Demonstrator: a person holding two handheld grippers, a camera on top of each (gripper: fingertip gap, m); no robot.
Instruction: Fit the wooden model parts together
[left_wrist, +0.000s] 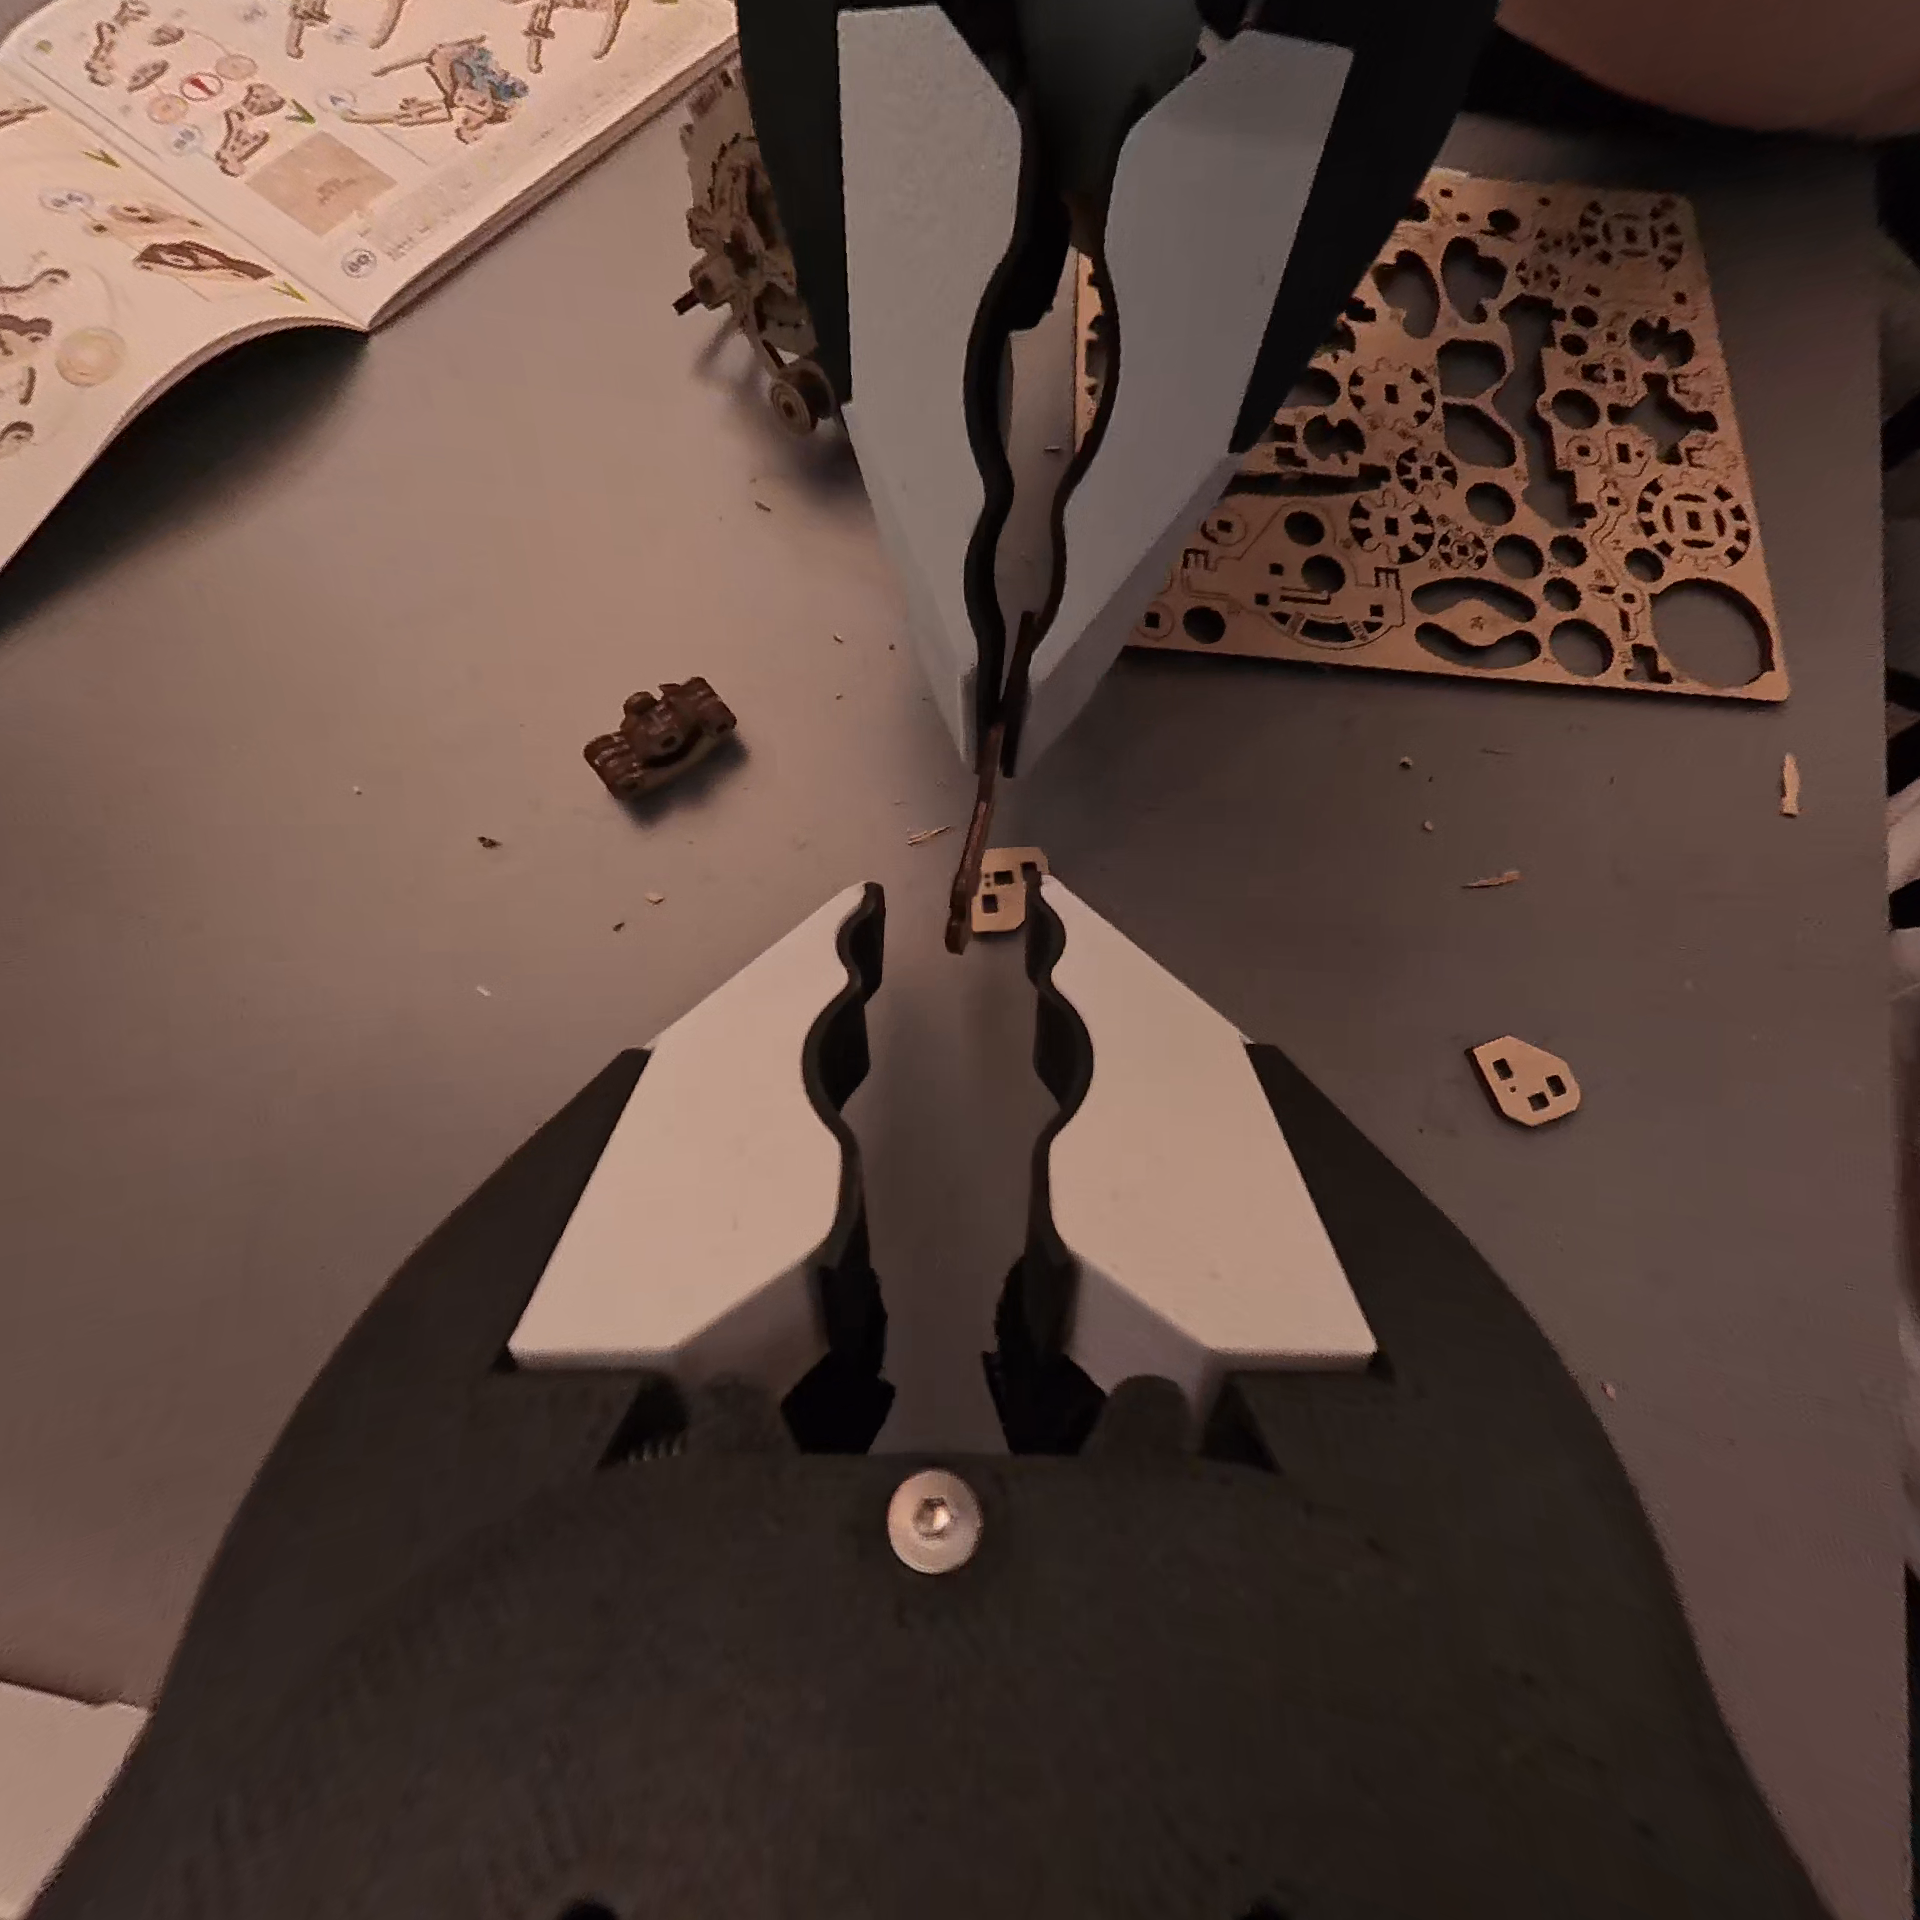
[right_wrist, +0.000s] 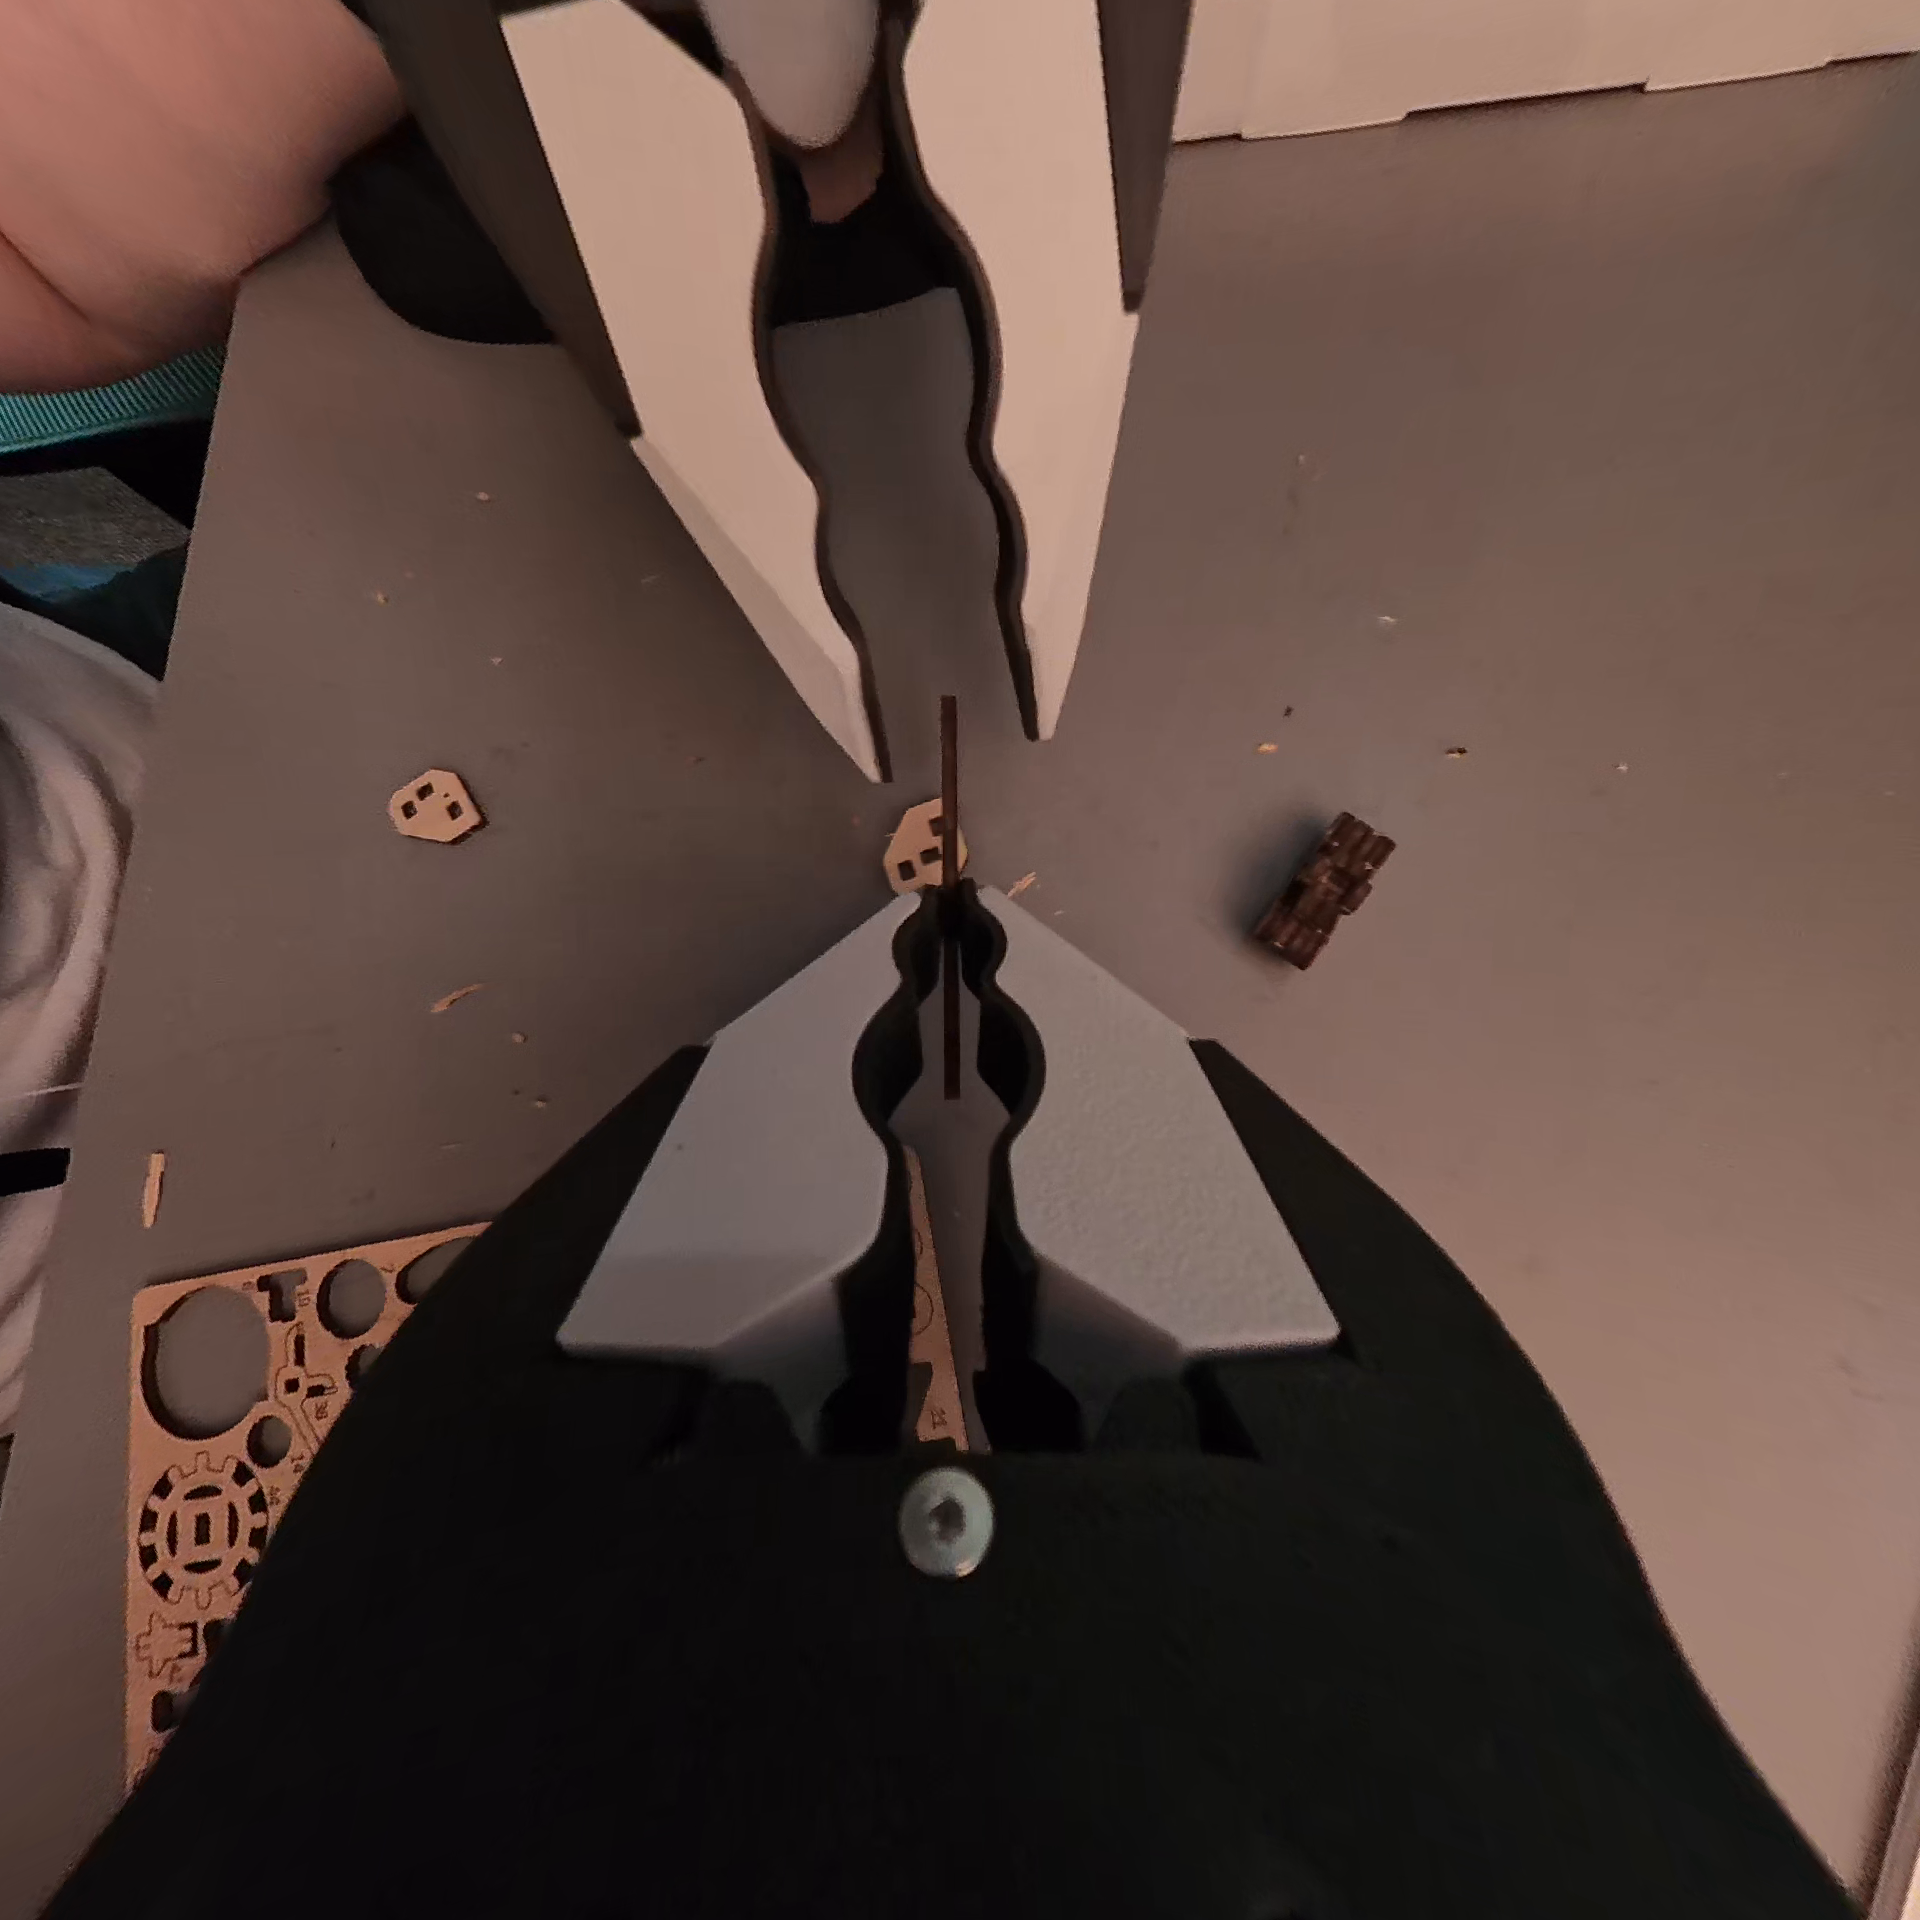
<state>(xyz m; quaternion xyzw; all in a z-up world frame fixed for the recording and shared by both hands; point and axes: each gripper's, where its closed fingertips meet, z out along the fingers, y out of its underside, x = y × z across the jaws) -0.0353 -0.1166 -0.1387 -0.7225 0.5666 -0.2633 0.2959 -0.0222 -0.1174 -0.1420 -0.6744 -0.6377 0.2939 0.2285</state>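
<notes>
My right gripper (right_wrist: 951, 902) is shut on a thin dark wooden strip (right_wrist: 948, 774), seen edge-on and sticking out past its tips. In the left wrist view the right gripper (left_wrist: 994, 743) comes down from the top and the strip (left_wrist: 971, 862) reaches down between my left gripper's tips. My left gripper (left_wrist: 956, 914) is open and empty, its tips on either side of the strip's end without touching it. It also shows in the right wrist view (right_wrist: 956, 750). A small pale flat part with cut-outs (left_wrist: 1006, 883) lies on the table just under the strip (right_wrist: 916, 847).
A second pale flat part (left_wrist: 1527, 1081) lies to the right. A small dark wooden assembly (left_wrist: 660, 738) lies to the left. A punched wooden sheet (left_wrist: 1455, 447), a partly built model (left_wrist: 743, 260) and an open instruction booklet (left_wrist: 208, 187) lie on the grey table (left_wrist: 416, 1039). A person's arm (right_wrist: 156, 156) is near.
</notes>
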